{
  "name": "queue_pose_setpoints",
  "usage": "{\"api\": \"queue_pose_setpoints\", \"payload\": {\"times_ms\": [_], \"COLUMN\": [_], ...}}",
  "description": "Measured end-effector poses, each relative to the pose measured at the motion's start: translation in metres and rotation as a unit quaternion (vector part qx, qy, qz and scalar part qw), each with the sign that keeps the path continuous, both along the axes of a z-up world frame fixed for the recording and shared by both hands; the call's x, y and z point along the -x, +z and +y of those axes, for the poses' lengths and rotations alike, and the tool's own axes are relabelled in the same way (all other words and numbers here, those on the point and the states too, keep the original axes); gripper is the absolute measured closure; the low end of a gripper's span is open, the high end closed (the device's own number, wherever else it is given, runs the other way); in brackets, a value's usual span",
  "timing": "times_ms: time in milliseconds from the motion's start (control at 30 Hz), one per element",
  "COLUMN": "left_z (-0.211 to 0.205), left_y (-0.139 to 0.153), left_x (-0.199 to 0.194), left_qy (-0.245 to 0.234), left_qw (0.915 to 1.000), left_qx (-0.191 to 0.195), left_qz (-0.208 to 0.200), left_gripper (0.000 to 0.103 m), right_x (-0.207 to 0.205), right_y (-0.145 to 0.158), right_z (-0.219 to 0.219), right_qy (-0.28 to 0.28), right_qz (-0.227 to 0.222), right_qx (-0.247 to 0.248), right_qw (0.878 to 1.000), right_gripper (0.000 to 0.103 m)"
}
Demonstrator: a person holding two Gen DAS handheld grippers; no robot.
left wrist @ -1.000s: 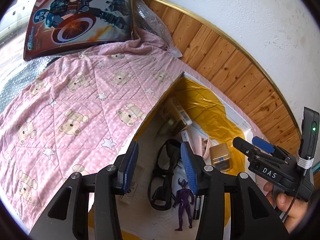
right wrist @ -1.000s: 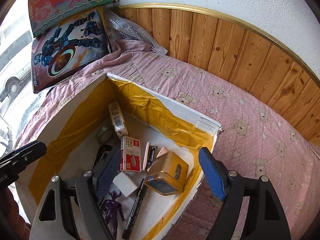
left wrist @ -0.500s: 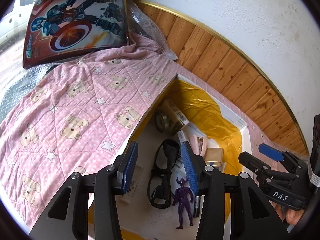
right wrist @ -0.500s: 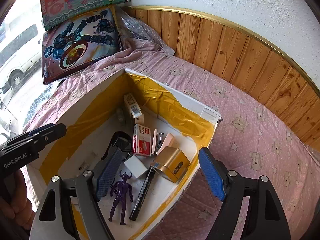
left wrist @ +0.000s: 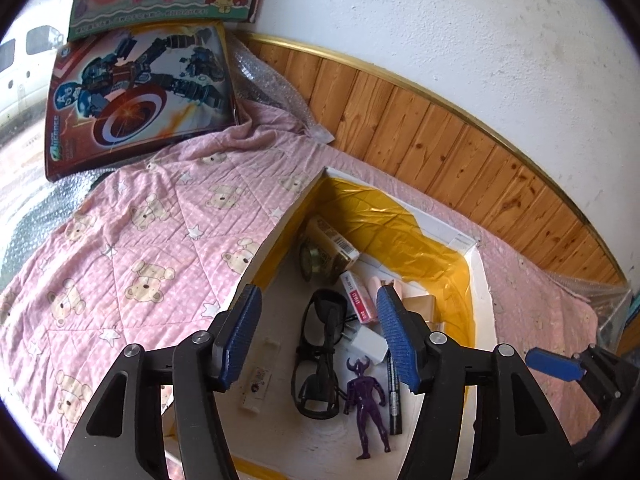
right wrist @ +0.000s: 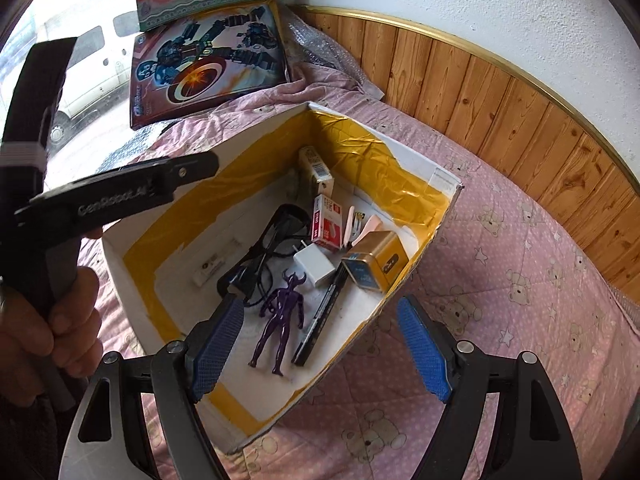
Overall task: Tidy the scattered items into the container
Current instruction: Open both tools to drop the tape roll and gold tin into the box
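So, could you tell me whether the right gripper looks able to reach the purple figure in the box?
Probably yes: the right gripper hangs empty over the open box, and the purple figure lies uncovered on its floor.

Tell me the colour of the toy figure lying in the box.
Dark purple toy figure; clearest in the right wrist view.

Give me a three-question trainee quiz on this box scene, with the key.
1. True or false: the purple figure lies inside the box.
2. What lies directly beside the figure, nearer the gold tin? A) black marker B) spoon C) cup
3. Fill in: the left gripper holds ____ between its fingers.

Key: 1 true; 2 A, the black marker; 3 nothing, its jaws are opening.
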State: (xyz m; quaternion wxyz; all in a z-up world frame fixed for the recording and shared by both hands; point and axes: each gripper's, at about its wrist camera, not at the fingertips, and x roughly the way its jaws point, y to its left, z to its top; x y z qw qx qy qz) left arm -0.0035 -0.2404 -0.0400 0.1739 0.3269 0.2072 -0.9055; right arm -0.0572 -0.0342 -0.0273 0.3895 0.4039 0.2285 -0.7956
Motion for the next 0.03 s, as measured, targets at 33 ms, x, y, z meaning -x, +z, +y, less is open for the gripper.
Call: {"api": "queue_pose_setpoints", "payload": {"times_ms": [33], "left_z": [0.0015], "left_y": [0.0008], "left_x": [-0.0008], "left_qy": [-0.001], "left_qw": [1.0], "left_qx": [0.004], "left_qz": [-0.002], "left_gripper": [0.04], "right_x": [-0.0055], "right_y": [0.0006], "right_z": [0.0025], "right_qy": [0.004], "right_qz": [0.0], "right_qx": [0.0], "right_qw": [1.0], "right_gripper": [0.023]}}
